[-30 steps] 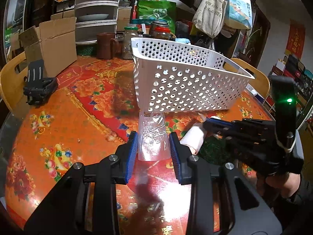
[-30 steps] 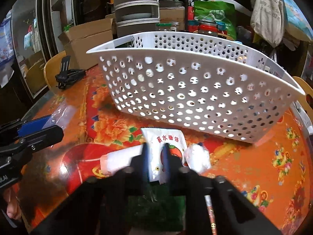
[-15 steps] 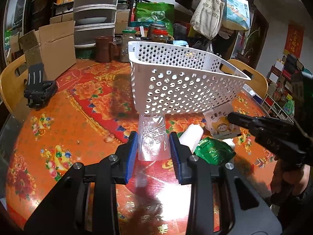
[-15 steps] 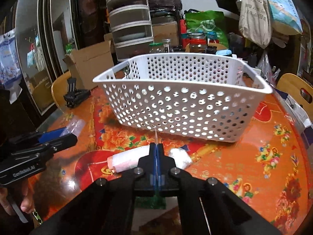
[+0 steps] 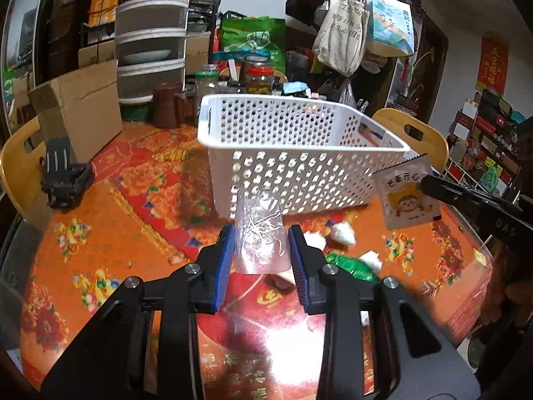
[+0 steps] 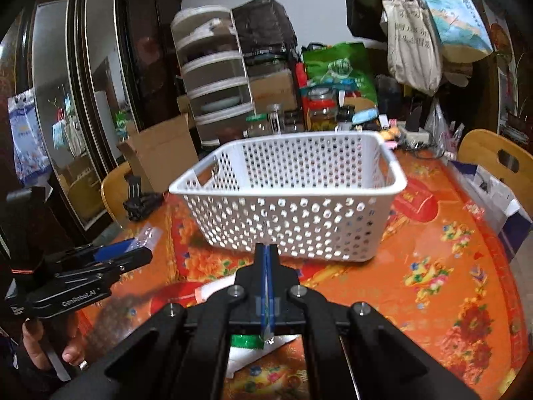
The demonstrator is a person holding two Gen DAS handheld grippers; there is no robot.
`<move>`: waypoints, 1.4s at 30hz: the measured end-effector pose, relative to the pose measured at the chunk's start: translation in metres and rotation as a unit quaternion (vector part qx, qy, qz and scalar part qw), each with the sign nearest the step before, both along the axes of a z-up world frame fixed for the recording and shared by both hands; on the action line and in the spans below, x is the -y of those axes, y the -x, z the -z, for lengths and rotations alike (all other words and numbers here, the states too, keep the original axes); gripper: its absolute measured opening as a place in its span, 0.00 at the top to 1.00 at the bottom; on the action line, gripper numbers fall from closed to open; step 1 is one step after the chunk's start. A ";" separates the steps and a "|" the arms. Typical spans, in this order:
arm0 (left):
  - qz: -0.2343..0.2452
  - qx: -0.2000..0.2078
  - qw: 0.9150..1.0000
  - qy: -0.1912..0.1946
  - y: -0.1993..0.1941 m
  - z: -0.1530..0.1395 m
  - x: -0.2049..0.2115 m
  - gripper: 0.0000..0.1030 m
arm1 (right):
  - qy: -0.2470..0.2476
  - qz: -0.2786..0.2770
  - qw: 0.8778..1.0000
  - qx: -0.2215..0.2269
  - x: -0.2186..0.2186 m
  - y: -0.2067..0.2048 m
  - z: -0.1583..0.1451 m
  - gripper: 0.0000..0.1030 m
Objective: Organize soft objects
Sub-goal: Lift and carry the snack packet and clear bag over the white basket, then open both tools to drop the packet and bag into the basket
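Observation:
A white perforated basket (image 5: 299,166) (image 6: 299,200) stands on the orange floral table. My left gripper (image 5: 261,243) is shut on a clear plastic bag (image 5: 260,233) and holds it upright in front of the basket. My right gripper (image 6: 266,253) is shut on a flat cartoon snack packet (image 5: 408,196), seen edge-on in the right wrist view, lifted beside the basket's right end. On the table lie a green packet (image 5: 349,265), white cotton lumps (image 5: 343,233) and a white roll (image 6: 216,290).
A cardboard box (image 5: 80,110), jars (image 5: 260,80) and a drawer unit (image 5: 150,43) stand behind the basket. A black clip tool (image 5: 63,176) lies at the table's left. Wooden chairs (image 5: 413,133) ring the table.
My right gripper closed on the snack packet and lifted it off the table toward the basket's height. My left gripper rose slightly with the clear bag.

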State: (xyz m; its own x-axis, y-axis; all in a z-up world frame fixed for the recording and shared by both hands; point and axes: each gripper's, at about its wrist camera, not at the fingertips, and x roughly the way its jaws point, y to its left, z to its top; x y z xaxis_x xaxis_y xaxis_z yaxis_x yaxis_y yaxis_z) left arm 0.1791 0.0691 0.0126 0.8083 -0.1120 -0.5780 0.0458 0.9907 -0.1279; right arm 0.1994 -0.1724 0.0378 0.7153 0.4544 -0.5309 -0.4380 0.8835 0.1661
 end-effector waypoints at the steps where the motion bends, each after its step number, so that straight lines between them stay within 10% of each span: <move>1: 0.002 0.002 1.000 -0.001 -0.001 -0.003 0.002 0.70 | 0.001 0.002 1.000 0.006 0.002 0.001 -0.005 1.00; 24: 0.012 0.026 1.000 -0.012 -0.093 -0.096 0.023 0.70 | 0.025 0.021 0.998 0.052 0.016 -0.043 -0.086 1.00; 42: -0.003 -0.045 0.998 -0.051 -0.207 -0.079 0.038 0.70 | 0.083 0.051 0.995 -0.016 -0.008 -0.143 -0.054 1.00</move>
